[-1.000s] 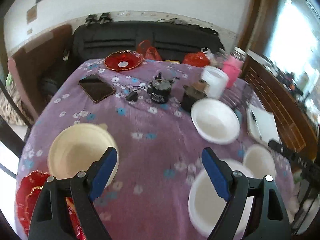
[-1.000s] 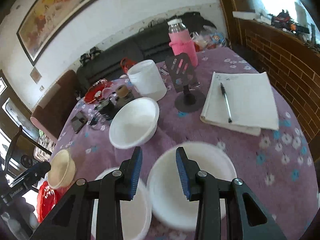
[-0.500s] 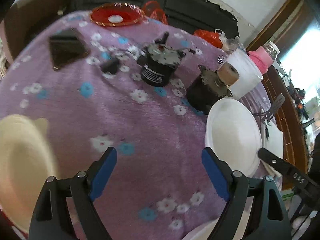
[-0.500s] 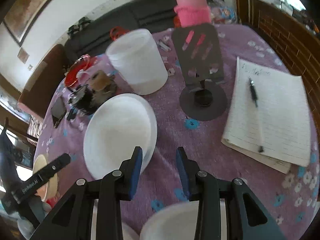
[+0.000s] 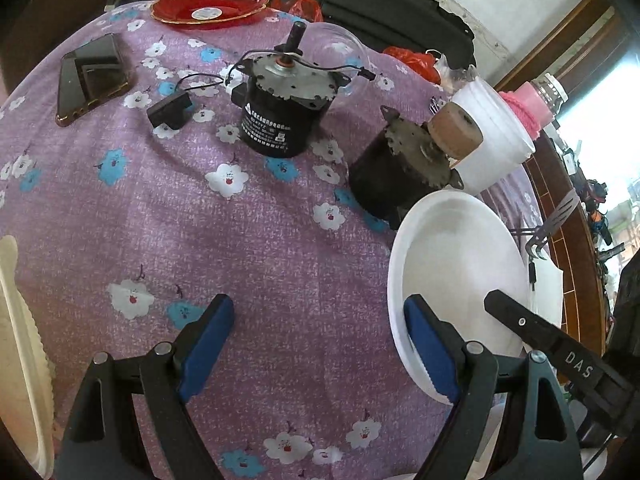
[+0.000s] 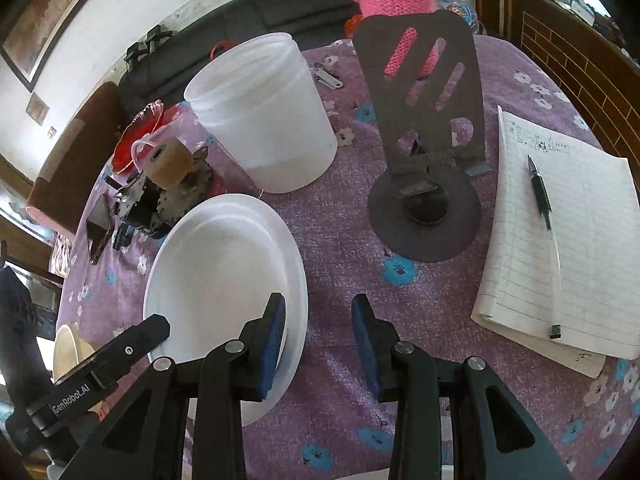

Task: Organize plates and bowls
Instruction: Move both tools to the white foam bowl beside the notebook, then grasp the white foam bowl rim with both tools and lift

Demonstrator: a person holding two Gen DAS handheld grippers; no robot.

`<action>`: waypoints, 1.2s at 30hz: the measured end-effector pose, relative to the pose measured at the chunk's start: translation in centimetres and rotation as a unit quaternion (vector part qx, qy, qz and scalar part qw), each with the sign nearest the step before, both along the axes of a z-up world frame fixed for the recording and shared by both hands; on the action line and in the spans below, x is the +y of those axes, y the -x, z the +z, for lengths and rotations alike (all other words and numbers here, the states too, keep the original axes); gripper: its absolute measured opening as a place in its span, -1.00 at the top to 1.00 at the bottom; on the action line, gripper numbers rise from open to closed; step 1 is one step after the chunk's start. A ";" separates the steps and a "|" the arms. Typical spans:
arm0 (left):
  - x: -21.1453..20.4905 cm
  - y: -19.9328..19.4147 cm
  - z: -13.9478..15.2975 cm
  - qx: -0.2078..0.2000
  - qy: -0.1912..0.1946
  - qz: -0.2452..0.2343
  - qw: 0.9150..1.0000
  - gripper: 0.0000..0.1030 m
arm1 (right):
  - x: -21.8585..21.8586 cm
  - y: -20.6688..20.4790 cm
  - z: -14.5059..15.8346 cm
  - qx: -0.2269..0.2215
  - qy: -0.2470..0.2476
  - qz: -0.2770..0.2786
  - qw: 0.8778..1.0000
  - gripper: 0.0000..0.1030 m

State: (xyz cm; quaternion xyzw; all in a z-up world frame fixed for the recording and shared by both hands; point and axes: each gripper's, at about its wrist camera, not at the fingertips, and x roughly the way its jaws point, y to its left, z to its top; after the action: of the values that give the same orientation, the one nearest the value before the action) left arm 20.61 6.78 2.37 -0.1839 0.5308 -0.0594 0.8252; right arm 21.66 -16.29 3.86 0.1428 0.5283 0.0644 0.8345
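One white plate (image 6: pixel 224 264), one cream bowl (image 5: pixel 20 360), one red dish (image 5: pixel 208 4) (far edge). Left gripper (image 5: pixel 316 344) tilted down, spread wide, empty. Right gripper (image 6: pixel 318 340) tilted down, jaws just narrowing, straddling plate rim, not yet pinching.

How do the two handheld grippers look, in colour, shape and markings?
Both have black plastic scissor-like arms with silver rivets and blue ribbed pads: the left gripper and the right gripper. Seen from the other camera, the right one shows white letters "DAS", the left one "GenRobot.AI".

A white plate (image 6: pixel 224 256) sits on purple cloth (image 5: pixel 240 248) (white and blue flowers), red dish (image 5: pixel 209 6) beyond.
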 end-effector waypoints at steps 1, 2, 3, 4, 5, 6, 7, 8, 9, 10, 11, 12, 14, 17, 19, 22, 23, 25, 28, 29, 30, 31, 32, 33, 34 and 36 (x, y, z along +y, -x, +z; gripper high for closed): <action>-0.1 0.0 0.0 0.000 0.003 -0.002 1.000 -0.66 | 0.1 0.0 -0.1 0.001 -0.001 0.002 1.000 0.47; -0.1 0.0 0.0 0.000 0.005 -0.004 1.000 -0.66 | 0.2 0.0 -0.2 0.005 -0.005 0.005 1.000 0.65; -0.2 -0.1 -0.1 0.002 0.007 -0.007 1.000 -0.66 | 0.3 0.0 -0.3 0.008 -0.007 0.008 1.000 0.77; -0.2 -0.2 -0.1 0.003 0.010 -0.010 1.000 -0.66 | 0.5 0.1 -0.2 0.009 -0.004 0.010 1.000 0.77; -0.3 -0.2 0.0 0.003 0.013 -0.013 1.000 -0.66 | 0.8 0.2 -0.1 0.006 0.001 0.014 1.000 0.78; -0.4 -0.3 0.0 0.002 0.016 -0.017 1.000 -0.66 | 1.1 0.3 0.1 0.002 0.001 0.021 1.000 0.78; -0.5 -0.3 0.1 0.000 0.020 -0.023 1.000 -0.65 | 1.4 0.4 0.3 0.000 -0.002 0.026 1.000 0.79; -0.7 -0.3 0.2 0.000 0.022 -0.027 0.999 -0.63 | 1.6 0.6 0.5 -0.001 -0.007 0.029 1.000 0.81; -0.7 -0.2 0.3 -0.001 0.023 -0.029 0.999 -0.58 | 1.9 0.7 0.7 -0.003 -0.012 0.033 0.999 0.82; -0.7 -0.1 0.4 -0.001 0.028 -0.031 0.999 -0.52 | 2.2 0.8 0.9 -0.005 -0.015 0.038 0.999 0.83; -0.8 0.0 0.6 0.000 0.035 -0.035 0.999 -0.49 | 2.5 0.9 1.0 -0.006 -0.017 0.040 0.999 0.84; -0.8 0.1 0.7 0.001 0.038 -0.040 0.999 -0.40 | 2.7 1.0 1.1 -0.007 -0.018 0.041 0.999 0.85; -1.0 0.5 1.1 0.001 0.038 -0.051 0.998 -0.22 | 3.2 1.4 1.4 -0.009 -0.021 0.044 0.999 0.85; -0.3 0.9 2.0 -0.007 0.029 -0.043 0.999 -0.19 | 3.7 1.6 1.6 -0.009 -0.017 0.036 0.999 0.85; 1.2 1.0 2.5 -0.022 0.025 -0.017 0.999 -0.24 | 3.8 1.6 1.3 -0.003 -0.016 0.034 0.999 0.85; 3.4 0.7 2.1 -0.014 0.036 0.009 0.999 -0.32 | 3.7 1.5 0.7 0.010 -0.019 0.023 1.000 0.85; 3.6 0.4 1.7 -0.007 0.038 0.010 0.999 -0.32 | 3.5 1.4 0.5 0.013 -0.023 0.020 0.999 0.84; 3.9 0.2 0.9 0.001 0.052 0.006 0.999 -0.34 | 3.3 1.3 0.2 0.019 -0.029 0.016 0.999 0.84; 3.2 0.0 0.6 0.004 0.057 -0.010 0.998 -0.34 | 3.1 1.2 -0.2 0.027 -0.030 0.012 0.999 0.83; 2.8 0.0 0.5 0.003 0.058 -0.019 0.998 -0.34 | 3.0 1.2 -0.4 0.030 -0.031 0.010 0.999 0.82; 2.3 0.1 0.3 0.005 0.060 -0.030 0.998 -0.34 | 2.9 1.1 -0.6 0.031 -0.032 0.009 0.999 0.82; 1.5 0.1 0.2 0.007 0.062 -0.044 0.997 -0.32 | 2.8 1.1 -0.7 0.031 -0.035 0.008 0.999 0.82; 0.9 0.1 0.2 0.010 0.064 -0.058 0.996 -0.24 | 2.8 1.0 -0.7 0.029 -0.036 0.009 0.999 0.82; 0.3 0.2 0.2 0.010 0.062 -0.070 0.996 0.15 | 2.9 1.1 -0.6 0.028 -0.036 0.010 0.999 0.82; -0.5 0.2 0.1 0.014 0.061 -0.089 0.994 0.54 | 3.1 1.1 -0.4 0.025 -0.037 0.013 0.999 0.82; -1.0 0.3 0.2 0.018 0.040 -0.094 0.995 0.58 | 3.3 1.2 0.2 0.014 -0.025 0.014 0.999 0.82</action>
State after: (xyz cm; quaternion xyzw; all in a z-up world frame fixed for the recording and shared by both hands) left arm 20.36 5.79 2.59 -0.1674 0.5578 -0.1546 0.7981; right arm 20.43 -13.03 4.09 0.1568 0.5404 0.0869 0.8221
